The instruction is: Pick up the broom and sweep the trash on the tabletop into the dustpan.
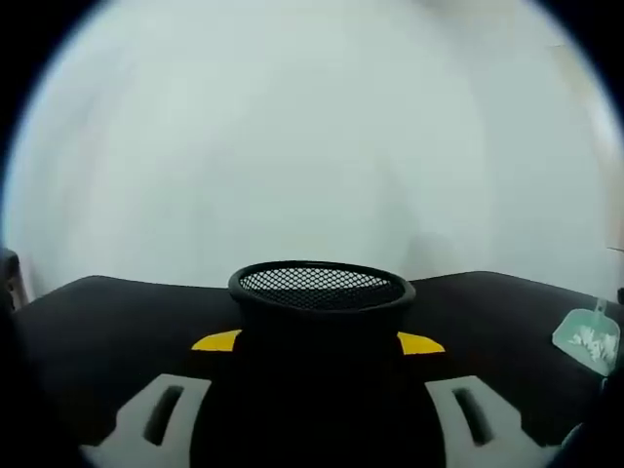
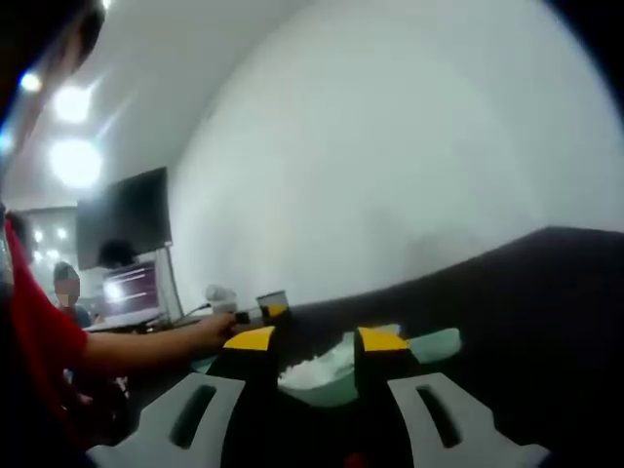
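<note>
Black tabletop (image 1: 107, 331), round mesh basket (image 1: 322, 290)

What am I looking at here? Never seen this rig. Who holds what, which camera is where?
There is no robot. A person holds a two-jaw gripper in each hand, and each gripper carries a fisheye camera looking along its own jaws.

Left gripper view: the left gripper rises from the bottom on grey jaws with yellow tips. A black mesh cup sits between the tips; whether they clamp it I cannot tell. It stands on a black tabletop. At the right edge is a pale green dustpan with white scraps on it.

Right gripper view: the right gripper has its jaws apart, holding nothing I can see. Just beyond them is the dustpan with the white scraps. A red-sleeved arm reaches in from the left, and monitors show in the background.
</note>
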A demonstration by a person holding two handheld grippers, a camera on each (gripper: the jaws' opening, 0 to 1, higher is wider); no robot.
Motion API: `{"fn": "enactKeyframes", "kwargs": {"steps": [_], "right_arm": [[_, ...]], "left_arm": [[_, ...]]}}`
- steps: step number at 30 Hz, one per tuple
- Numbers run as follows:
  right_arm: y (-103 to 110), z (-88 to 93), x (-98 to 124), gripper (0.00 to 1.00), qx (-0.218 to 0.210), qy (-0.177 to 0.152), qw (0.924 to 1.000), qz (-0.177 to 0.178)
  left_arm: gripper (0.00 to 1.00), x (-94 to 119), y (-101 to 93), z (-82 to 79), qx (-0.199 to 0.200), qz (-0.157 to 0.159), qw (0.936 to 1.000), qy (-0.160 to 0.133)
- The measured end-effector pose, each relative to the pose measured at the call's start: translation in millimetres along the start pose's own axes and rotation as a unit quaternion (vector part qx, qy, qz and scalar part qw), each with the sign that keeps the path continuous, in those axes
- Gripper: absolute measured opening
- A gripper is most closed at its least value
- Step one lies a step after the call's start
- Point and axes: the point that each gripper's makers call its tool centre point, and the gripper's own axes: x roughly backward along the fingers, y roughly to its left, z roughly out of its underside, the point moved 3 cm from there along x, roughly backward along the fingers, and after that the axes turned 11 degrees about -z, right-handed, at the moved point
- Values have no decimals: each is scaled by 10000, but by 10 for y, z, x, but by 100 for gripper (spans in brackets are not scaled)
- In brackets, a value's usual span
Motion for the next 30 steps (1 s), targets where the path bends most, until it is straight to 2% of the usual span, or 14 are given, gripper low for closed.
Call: {"fn": "enactKeyframes", "kwargs": {"steps": [4, 6, 11, 17, 30], "right_arm": [[-4, 3, 1, 32, -20, -8, 10000, 8], [-3, 5, 0, 32, -25, -6, 10000, 10], [-8, 9, -2, 32, -45, -8, 10000, 11], [-13, 8, 3, 32, -81, -23, 10000, 19], [-6, -2, 19, 32, -121, -50, 9999, 12]], "left_arm": [[55, -17, -20, -10, -109, 72, 9999, -92], [55, -29, -32, -20, -314, 104, 9993, -156], [55, -7, -135, -36, -345, 319, 9987, -184], [55, 36, -369, -52, -74, 720, 9973, -152], [54, 199, -1006, 44, -342, 1557, 9870, 224]]}}
